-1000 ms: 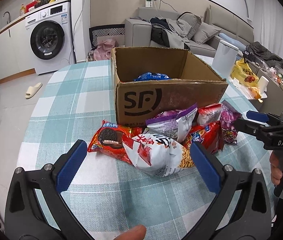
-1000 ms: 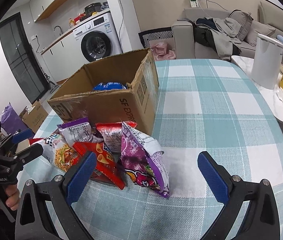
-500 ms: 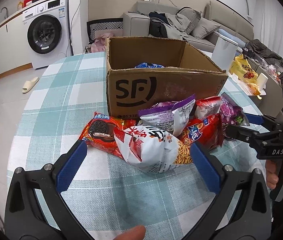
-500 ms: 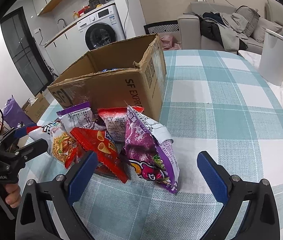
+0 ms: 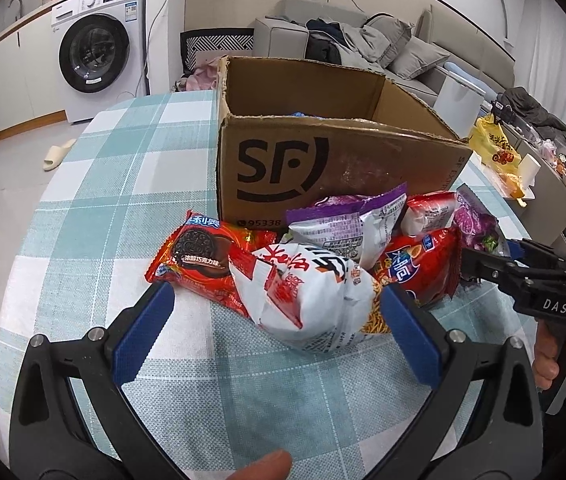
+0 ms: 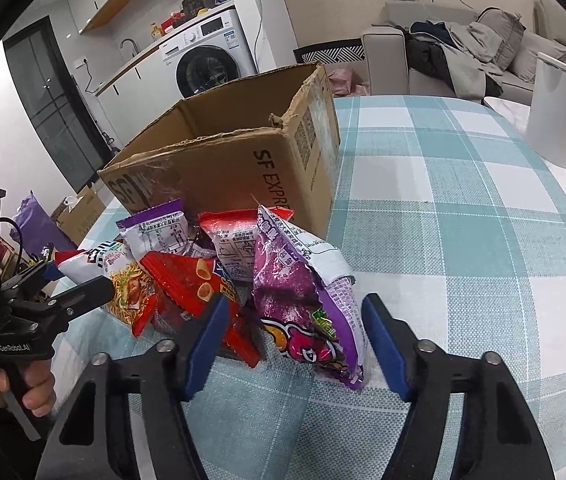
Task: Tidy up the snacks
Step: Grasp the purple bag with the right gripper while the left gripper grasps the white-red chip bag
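At frame centre, the right claw (image 6: 291,344), jaws apart, straddles a purple snack bag (image 6: 303,304) (light, crinkly, slippery; best pinched mid-body).

Box front: the cardboard box (image 5: 323,168) is showing a large black "SF" logo, with "95338" printed at its lower edge.
Box side: the same box (image 6: 243,168) is carrying "SF EXPRE", the rest hidden behind snack bags.
Right gripper: the right gripper (image 5: 495,258) is bearing "DAS" in white on its body.
Left gripper: the left gripper (image 6: 79,288) is reading "GenRobot.AI".
Snack bags: Chinese print is showing, too small to read surely.
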The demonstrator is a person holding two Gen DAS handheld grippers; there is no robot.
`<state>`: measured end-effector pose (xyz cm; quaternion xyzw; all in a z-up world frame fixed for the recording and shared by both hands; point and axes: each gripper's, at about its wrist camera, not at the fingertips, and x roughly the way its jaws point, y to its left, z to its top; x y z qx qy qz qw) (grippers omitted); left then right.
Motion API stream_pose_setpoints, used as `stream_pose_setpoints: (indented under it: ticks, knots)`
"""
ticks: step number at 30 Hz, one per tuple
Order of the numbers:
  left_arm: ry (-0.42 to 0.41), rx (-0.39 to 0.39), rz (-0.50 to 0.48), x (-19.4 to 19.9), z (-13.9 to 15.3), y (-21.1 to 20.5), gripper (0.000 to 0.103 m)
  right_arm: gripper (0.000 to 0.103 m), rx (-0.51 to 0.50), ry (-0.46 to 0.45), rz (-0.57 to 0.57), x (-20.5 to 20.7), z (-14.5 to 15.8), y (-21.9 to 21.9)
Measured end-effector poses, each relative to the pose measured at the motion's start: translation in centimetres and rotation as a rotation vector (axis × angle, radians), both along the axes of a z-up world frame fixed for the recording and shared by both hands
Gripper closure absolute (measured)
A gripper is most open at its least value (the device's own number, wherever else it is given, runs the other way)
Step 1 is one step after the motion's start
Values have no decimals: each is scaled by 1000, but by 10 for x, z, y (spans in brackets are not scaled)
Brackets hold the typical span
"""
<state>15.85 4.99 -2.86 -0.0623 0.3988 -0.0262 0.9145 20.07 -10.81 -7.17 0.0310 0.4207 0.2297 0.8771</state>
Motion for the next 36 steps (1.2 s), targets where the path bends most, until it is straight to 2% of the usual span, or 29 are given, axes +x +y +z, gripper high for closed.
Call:
stream_pose_setpoints:
  ticks: [3, 5, 21, 26, 30, 35, 36]
  knots:
    - [3, -4, -3, 2, -3, 0, 0, 52, -4, -3, 6, 0, -1, 1]
    - [3, -8, -3, 0, -3, -1, 0, 55, -3, -6, 7, -2, 0, 1]
    - [7, -32, -43, 3, -4, -7, 2, 58, -16, -25, 13, -4, 2, 4]
    - [19, -40, -80, 5, -7, -13, 16, 58, -16, -25, 14, -4, 2, 4]
    - [11, -41, -101, 4, -6, -16, 22, 58, -16, -25, 14, -4, 2, 4]
    - [-11, -86, -86, 2, -4, -4, 45, 58, -14, -28, 13, -4, 3, 3]
    - [-10, -95, -82, 2, -4, -1, 47, 58, -15, -28, 13, -5, 4, 3]
